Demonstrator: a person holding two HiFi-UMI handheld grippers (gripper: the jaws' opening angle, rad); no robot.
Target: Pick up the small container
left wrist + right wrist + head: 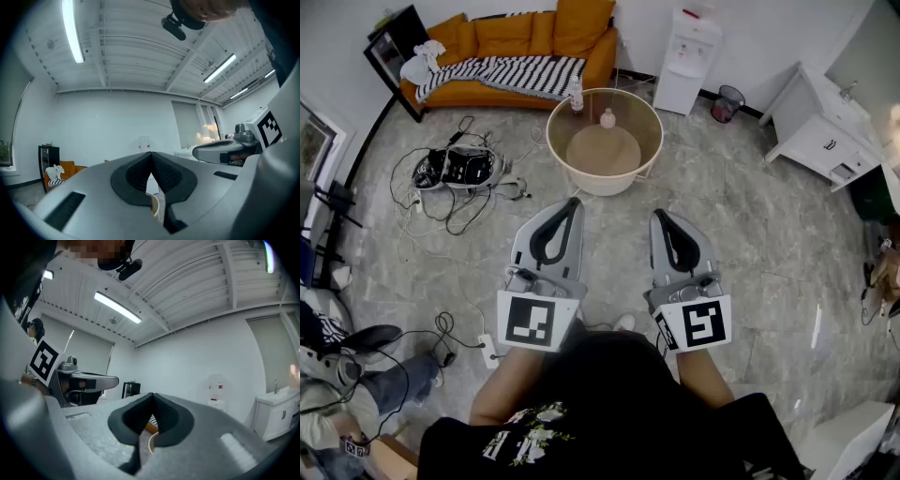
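Head view: my left gripper (574,202) & right gripper (660,215) both closed, empty; small container (607,118) + bottle (576,97) on round table (649,127).

Wide-angle view along the right gripper (152,398), held level in a white-walled room. Its two grey jaws are pressed together, black pads meeting at the tips with nothing between them. Through the small gap under the tips show a striped cloth (154,418), a sliver of orange sofa (151,426) and the pale rim of a round table (150,443). At left is the left gripper (82,380) with its marker cube (43,363). A water dispenser (216,391) stands against the far wall, a white cabinet (276,413) at right, a strip light (117,307) overhead
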